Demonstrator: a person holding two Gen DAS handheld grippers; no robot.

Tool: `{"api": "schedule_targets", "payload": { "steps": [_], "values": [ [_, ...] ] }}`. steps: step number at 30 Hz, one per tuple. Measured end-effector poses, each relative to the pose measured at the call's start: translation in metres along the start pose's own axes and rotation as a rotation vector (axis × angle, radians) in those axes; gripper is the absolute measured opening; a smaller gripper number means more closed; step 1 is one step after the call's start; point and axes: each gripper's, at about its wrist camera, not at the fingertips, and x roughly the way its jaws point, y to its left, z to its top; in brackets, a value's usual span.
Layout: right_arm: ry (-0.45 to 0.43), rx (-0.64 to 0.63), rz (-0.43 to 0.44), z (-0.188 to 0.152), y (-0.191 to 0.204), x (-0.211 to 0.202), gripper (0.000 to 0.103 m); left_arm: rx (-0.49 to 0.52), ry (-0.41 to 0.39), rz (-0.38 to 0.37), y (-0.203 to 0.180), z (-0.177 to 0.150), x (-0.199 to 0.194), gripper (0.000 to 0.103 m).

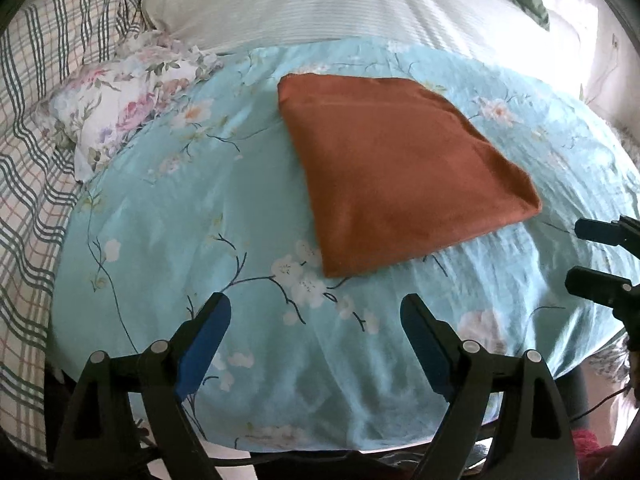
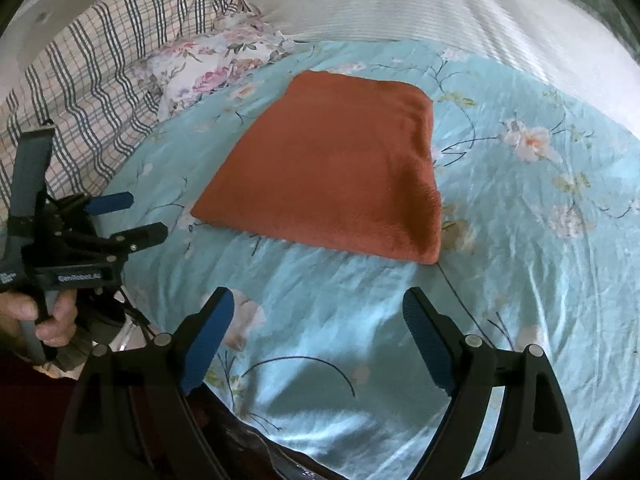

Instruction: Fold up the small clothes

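Observation:
A rust-orange cloth lies folded into a flat rectangle on the light blue floral sheet; it also shows in the right wrist view. My left gripper is open and empty, held above the sheet short of the cloth's near corner. My right gripper is open and empty, near the cloth's near edge. The right gripper shows at the right edge of the left wrist view. The left gripper shows at the left of the right wrist view, held by a hand.
A floral pillow lies left of the cloth. A plaid blanket runs along the left. A white striped cover lies behind. The blue sheet's front edge drops off close to the grippers.

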Motion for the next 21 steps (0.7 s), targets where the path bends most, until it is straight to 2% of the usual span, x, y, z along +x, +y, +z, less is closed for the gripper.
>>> {"api": "schedule_targets", "payload": {
  "steps": [7, 14, 21],
  "values": [
    [0.007, 0.104, 0.084, 0.012, -0.018, 0.007, 0.087, 0.002, -0.003, 0.038, 0.002, 0.012, 0.0, 0.087],
    [-0.009, 0.013, 0.029, 0.031, -0.007, 0.007, 0.087, 0.015, -0.011, 0.064, -0.004, 0.025, 0.0, 0.088],
    [-0.022, -0.07, -0.02, 0.048, 0.004, 0.008, 0.087, 0.006, -0.039, 0.058, -0.003, 0.036, -0.004, 0.088]
  ]
}}
